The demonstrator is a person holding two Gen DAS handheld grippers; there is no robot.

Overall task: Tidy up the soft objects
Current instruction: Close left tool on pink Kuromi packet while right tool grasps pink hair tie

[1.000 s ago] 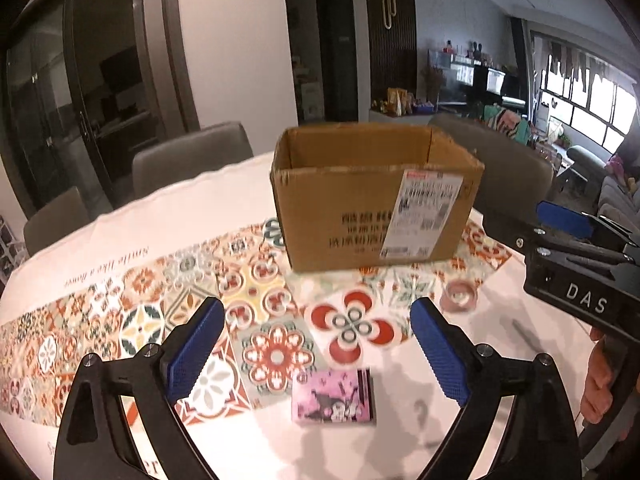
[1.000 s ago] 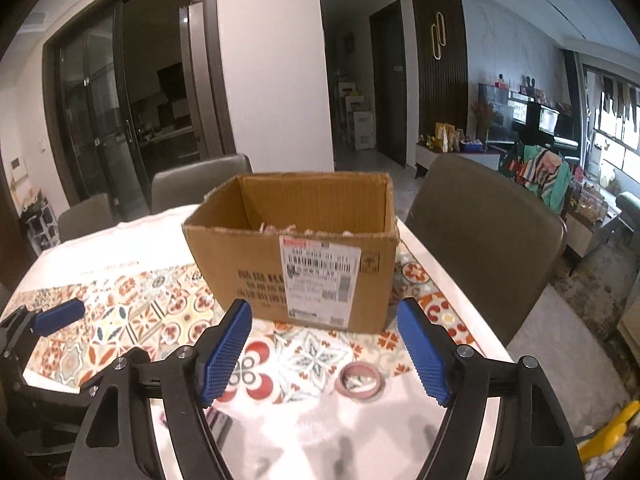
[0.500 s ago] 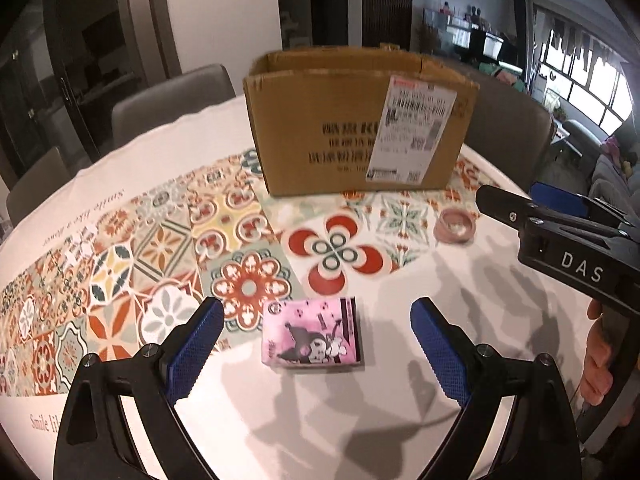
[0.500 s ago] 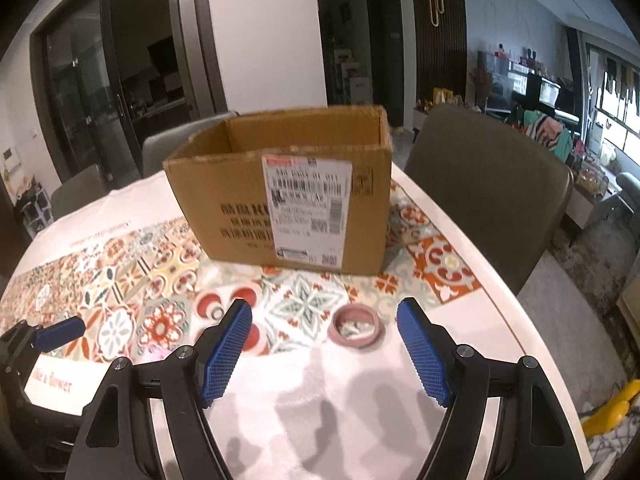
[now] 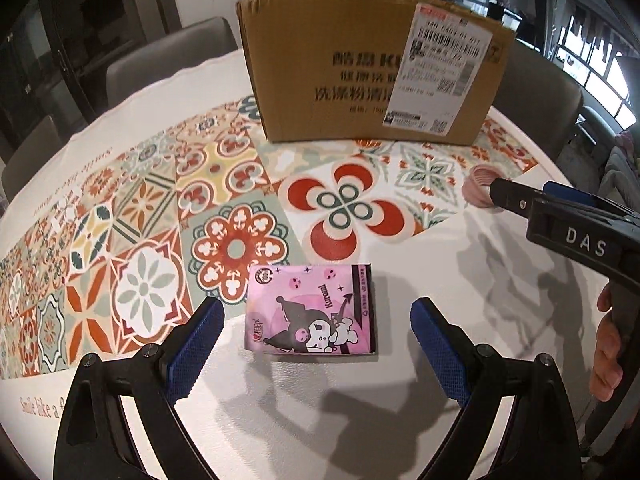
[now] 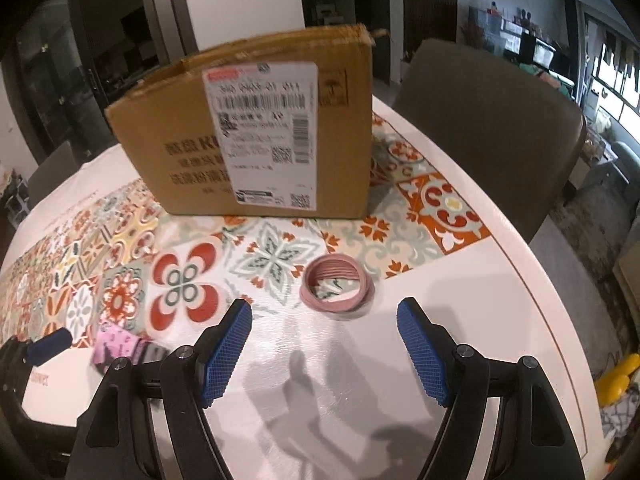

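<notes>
A pink Kuromi tissue pack (image 5: 314,309) lies flat on the white table, just ahead of and between the fingers of my open left gripper (image 5: 316,340). The pack also shows at the left of the right wrist view (image 6: 120,346). A bundle of pink hair bands (image 6: 338,287) lies on the table just ahead of my open, empty right gripper (image 6: 326,346). The bands show far right in the left wrist view (image 5: 480,189), partly behind the right gripper's body. A cardboard box (image 5: 372,68) stands behind both; its inside is hidden.
A patterned tile mat (image 5: 160,216) covers the table's left and middle. Grey chairs (image 6: 488,120) stand around the table. The table's rounded edge (image 6: 560,320) runs close on the right. A yellow object (image 6: 616,376) lies on the floor beyond it.
Both grippers have dropped lower and moved toward the table. The tissue pack now sits between the left fingers, and the hair bands are closer to the right gripper. Both stay open.
</notes>
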